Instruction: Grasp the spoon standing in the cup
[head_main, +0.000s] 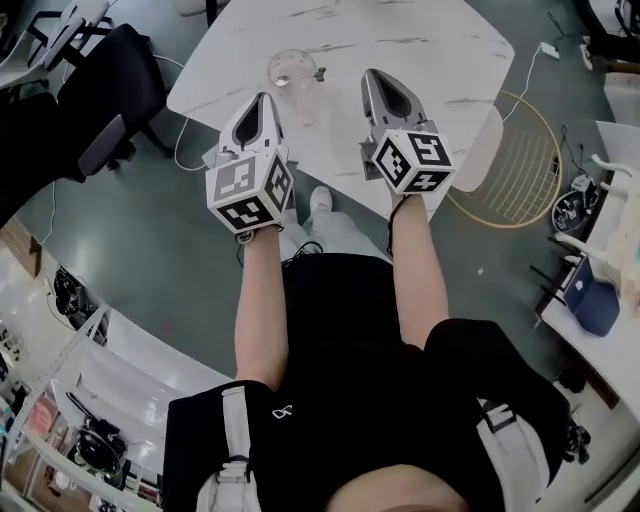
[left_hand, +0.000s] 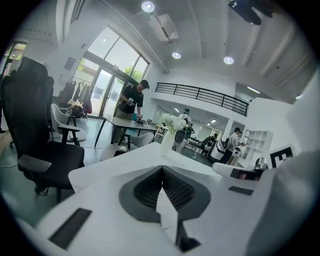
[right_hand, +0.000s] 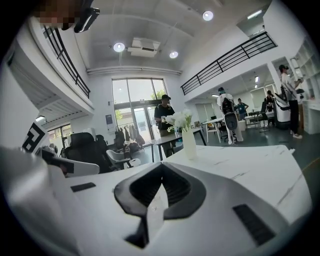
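Two empty grippers over a white table (head_main: 420, 40), a cup beyond their tips.
Marbled tabletop fills the upper head view. Above its near edge the left gripper (head_main: 265, 98) and right gripper (head_main: 372, 74) sit side by side, each with its jaws pressed tip to tip and nothing between them. The clear cup (head_main: 290, 68) stands on the table between the two tips, nearer the left one. The spoon (head_main: 283, 80) is inside it, touched by neither gripper.

A clear cup (head_main: 292, 90) is being kept upright on the white table (head_main: 420, 40), near its front-left edge; a metal spoon (head_main: 283, 80) is being propped inside.
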